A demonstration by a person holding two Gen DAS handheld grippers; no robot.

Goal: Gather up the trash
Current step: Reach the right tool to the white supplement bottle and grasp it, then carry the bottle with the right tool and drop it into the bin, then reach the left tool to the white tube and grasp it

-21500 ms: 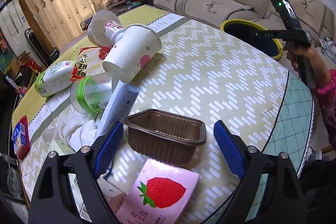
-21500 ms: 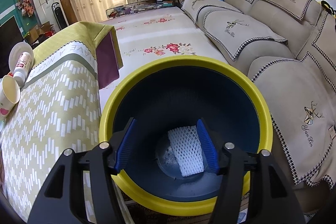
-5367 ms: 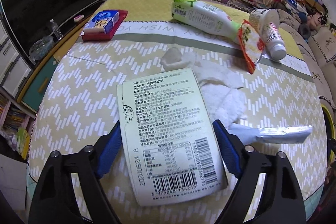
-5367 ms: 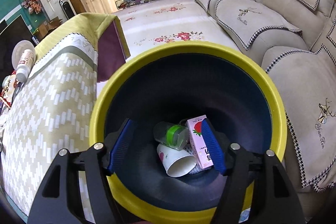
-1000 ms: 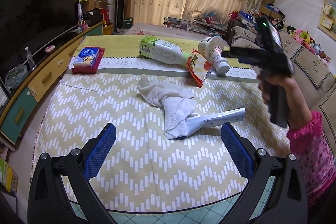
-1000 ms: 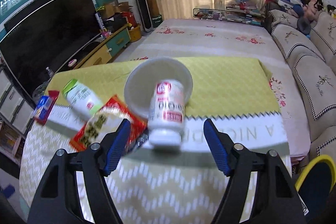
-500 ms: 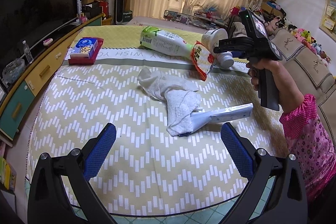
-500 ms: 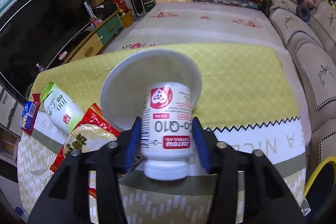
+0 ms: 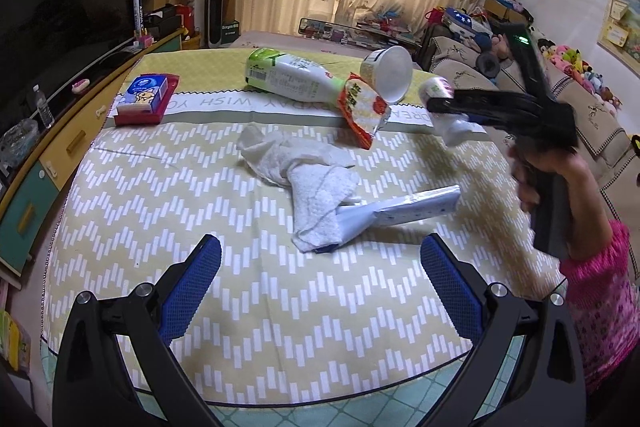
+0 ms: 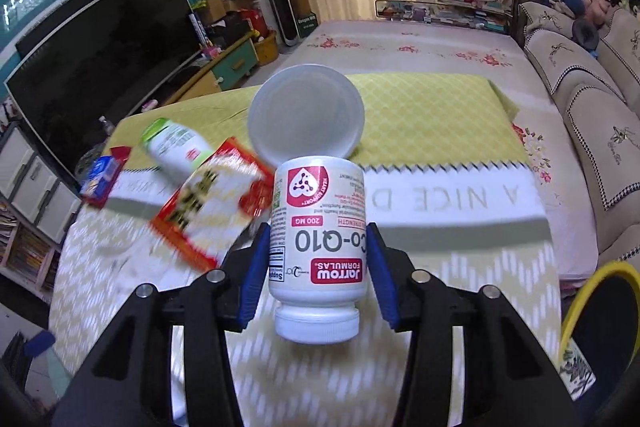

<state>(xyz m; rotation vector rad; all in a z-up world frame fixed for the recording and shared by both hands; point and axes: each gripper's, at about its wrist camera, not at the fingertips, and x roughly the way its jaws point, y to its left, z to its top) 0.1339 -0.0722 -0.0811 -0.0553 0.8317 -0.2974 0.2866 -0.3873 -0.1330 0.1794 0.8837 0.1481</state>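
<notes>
The right tool point(image 10: 316, 267) is clenched on a white Co-Q10 supplement bottle point(image 10: 318, 247), its blue pads pressing the label on both sides, cap end toward the camera. In the left wrist view the bottle point(image 9: 444, 107) hangs clear of the worktop point(image 9: 200, 187), so the step in hand is judged to be carrying this piece to the yellow-rimmed bin point(image 10: 600, 315) at the worktop's right edge. The next move calls for swinging the bottle over the rim before letting go. The left tool point(image 9: 320, 283) is released and empty above the worktop's near edge. Trash left there: a white plastic cup point(image 9: 390, 73), a green-capped drink bottle point(image 9: 288, 75), a red snack packet point(image 9: 360, 107), a crumpled white cloth point(image 9: 304, 171) and a flattened pale carton point(image 9: 404, 209).
</notes>
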